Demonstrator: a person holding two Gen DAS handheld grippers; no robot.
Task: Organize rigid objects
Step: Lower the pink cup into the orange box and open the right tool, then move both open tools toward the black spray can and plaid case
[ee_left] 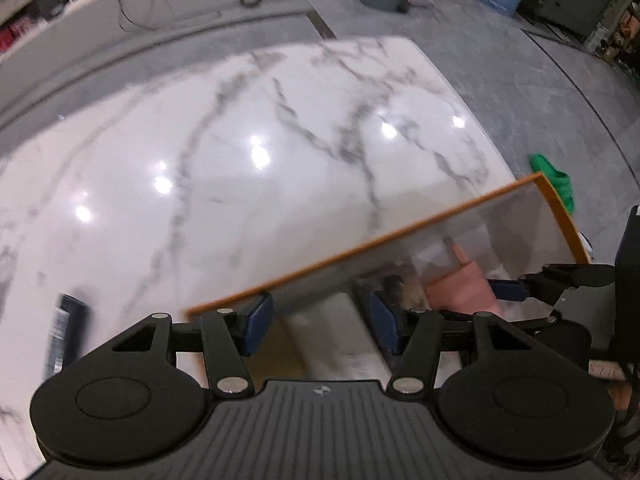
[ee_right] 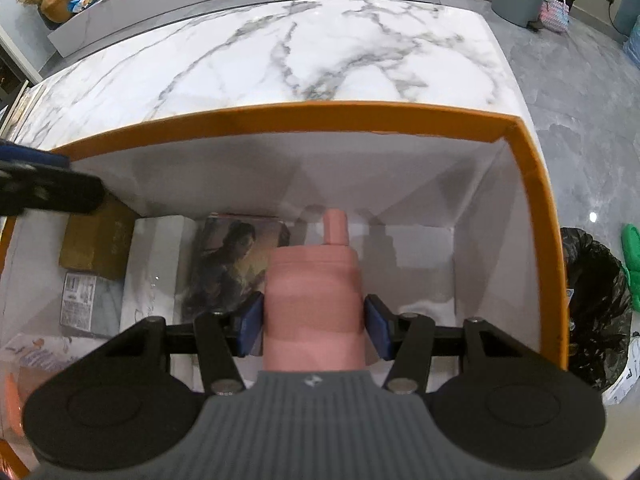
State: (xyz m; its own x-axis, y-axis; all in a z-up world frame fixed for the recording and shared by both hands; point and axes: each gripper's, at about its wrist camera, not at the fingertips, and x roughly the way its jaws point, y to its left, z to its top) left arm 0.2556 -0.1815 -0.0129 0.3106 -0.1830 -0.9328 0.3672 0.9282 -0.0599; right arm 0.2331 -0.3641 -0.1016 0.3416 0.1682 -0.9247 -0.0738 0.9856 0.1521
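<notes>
Right tongs (ee_right: 314, 326) clamp the pink bottle (ee_right: 314, 292) inside the orange-rimmed box (ee_right: 536, 200); left tongs (ee_left: 320, 326) apart over its rim

1. The right gripper (ee_right: 313, 326) points forward and downward into the orange-rimmed box (ee_right: 536, 216), well below its rim. Its two blue-padded fingers (ee_right: 251, 326) stand spread apart, each just beside one flank of the pink bottle (ee_right: 314, 300) that lies between them; whether the pads press the bottle cannot be told.
2. The left gripper (ee_left: 320, 320) is at the left end of the same box, above its rim and tilted against it. Its blue-padded fingers (ee_left: 256, 326) are spread wide with nothing between them.
3. From the left wrist view, the right gripper's black linkage and one blue pad show inside the box, to the right.
</notes>
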